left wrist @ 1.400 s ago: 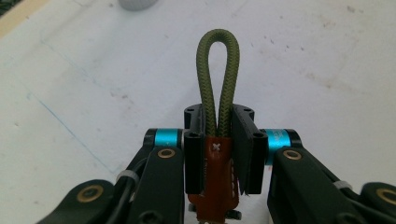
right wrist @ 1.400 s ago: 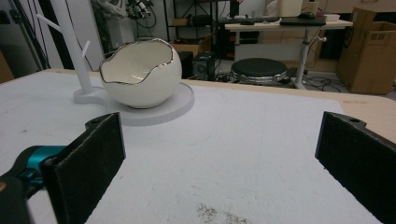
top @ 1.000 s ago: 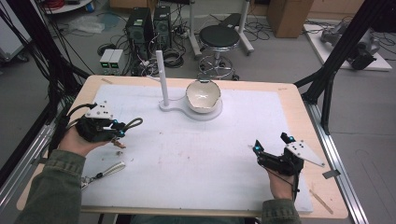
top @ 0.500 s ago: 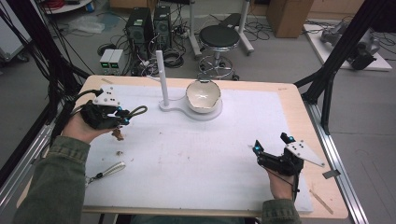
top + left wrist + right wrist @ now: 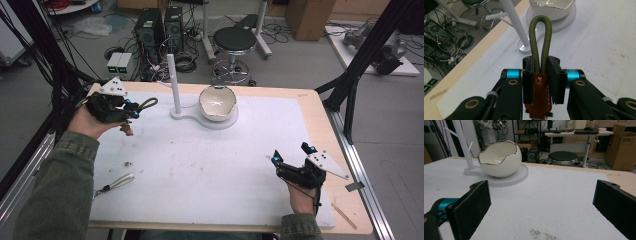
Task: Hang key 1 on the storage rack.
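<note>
My left gripper hovers over the table's far left, shut on a key fob: an olive-green cord loop sticks out past the jaws toward the white post. In the left gripper view the loop rises from between the pads of that gripper, and a brown leather tag sits below them. The post shares a white base with an egg-shaped bowl. My right gripper rests near the front right, open and with nothing between its jaws, facing the bowl.
A second strap with a metal clip lies on the white mat near the front left edge. Small brown crumbs dot the mat. A black stool and computer towers stand on the floor beyond the far edge.
My left gripper has risen and moved toward the far side, carrying the key fob nearer the post. The right gripper has stayed put.
</note>
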### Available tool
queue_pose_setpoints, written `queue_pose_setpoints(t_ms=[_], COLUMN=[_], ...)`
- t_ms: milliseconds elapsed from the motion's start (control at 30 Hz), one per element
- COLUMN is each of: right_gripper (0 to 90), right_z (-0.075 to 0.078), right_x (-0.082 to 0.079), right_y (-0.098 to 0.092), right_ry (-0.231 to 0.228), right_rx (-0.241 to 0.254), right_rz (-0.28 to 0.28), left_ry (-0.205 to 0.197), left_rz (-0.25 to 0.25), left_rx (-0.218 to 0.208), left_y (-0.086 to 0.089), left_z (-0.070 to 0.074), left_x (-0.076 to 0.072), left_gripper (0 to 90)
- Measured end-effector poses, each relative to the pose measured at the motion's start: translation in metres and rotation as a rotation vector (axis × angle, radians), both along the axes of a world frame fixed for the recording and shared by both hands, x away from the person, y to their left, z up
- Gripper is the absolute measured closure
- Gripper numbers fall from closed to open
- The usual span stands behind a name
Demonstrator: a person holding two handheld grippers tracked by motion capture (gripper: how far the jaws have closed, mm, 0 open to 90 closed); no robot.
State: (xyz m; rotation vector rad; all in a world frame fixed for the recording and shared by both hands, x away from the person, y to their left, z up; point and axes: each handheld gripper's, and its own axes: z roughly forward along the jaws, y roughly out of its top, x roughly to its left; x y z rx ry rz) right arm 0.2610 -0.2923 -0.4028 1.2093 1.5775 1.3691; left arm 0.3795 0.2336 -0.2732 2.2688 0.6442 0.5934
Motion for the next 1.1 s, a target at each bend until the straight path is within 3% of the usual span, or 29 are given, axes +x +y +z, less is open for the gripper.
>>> queue_pose_setpoints(t_ms=[633, 1000, 1100], right_gripper=[0.4, 0.4, 0.4], right_z=[0.000, 0.000, 0.001], right_x=[0.000, 0.000, 0.000], right_y=[-0.001, -0.003, -0.003], right_ry=[-0.001, -0.005, -0.010], right_rx=[0.005, 0.008, 0.009], right_rz=[0.000, 0.002, 0.000], left_ry=[-0.057, -0.050, -0.062], left_rz=[-0.033, -0.065, -0.063], left_rx=[0.061, 0.045, 0.058], left_y=[-0.029, -0.048, -0.054], left_z=[0.041, 0.047, 0.048], left_x=[0.020, 0.037, 0.042], left_gripper=[75.5, 75.5, 75.5])
